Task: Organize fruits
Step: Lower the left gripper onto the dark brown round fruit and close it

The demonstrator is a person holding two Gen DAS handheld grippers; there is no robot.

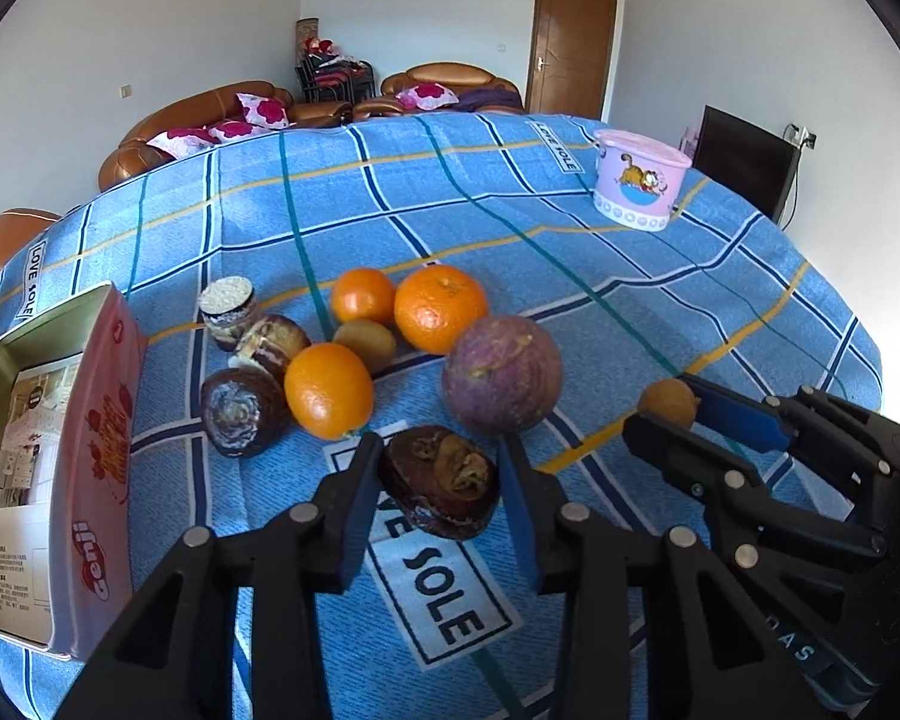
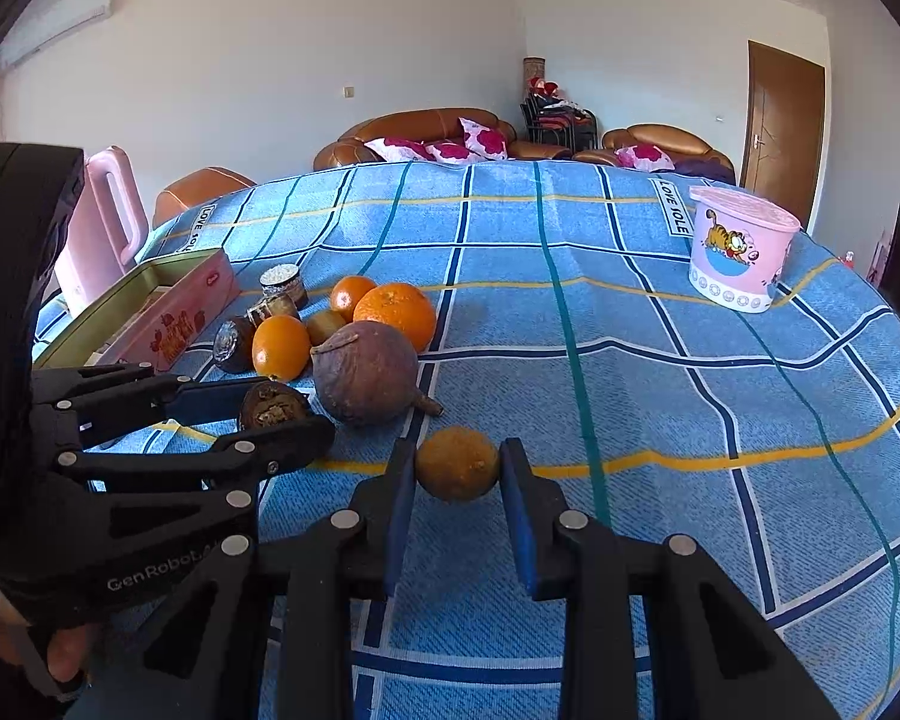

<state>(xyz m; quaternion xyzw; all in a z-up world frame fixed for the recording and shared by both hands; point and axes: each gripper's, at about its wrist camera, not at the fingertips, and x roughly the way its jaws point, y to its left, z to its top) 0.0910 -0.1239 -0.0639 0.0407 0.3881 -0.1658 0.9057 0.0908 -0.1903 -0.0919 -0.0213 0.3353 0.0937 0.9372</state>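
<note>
Between the left gripper's (image 1: 441, 468) blue pads sits a dark, shrivelled fruit half (image 1: 441, 483) on the blue checked cloth (image 1: 570, 240); the pads look closed on it. Right gripper (image 2: 457, 468) pinches a small brownish-orange fruit (image 2: 457, 463). Both grasps seem made; next comes lifting, probably toward the open pink tin (image 1: 99, 420). Only the right view shows a hand (image 2: 60, 654) and a pink jug (image 2: 105, 210).

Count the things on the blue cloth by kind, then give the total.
Oranges: 3
Dark brown pieces: 4
Purple fruit: 1
Kiwi: 1
Small brown fruit: 1
Tin: 1
Pink tub: 1
Total: 12
</note>
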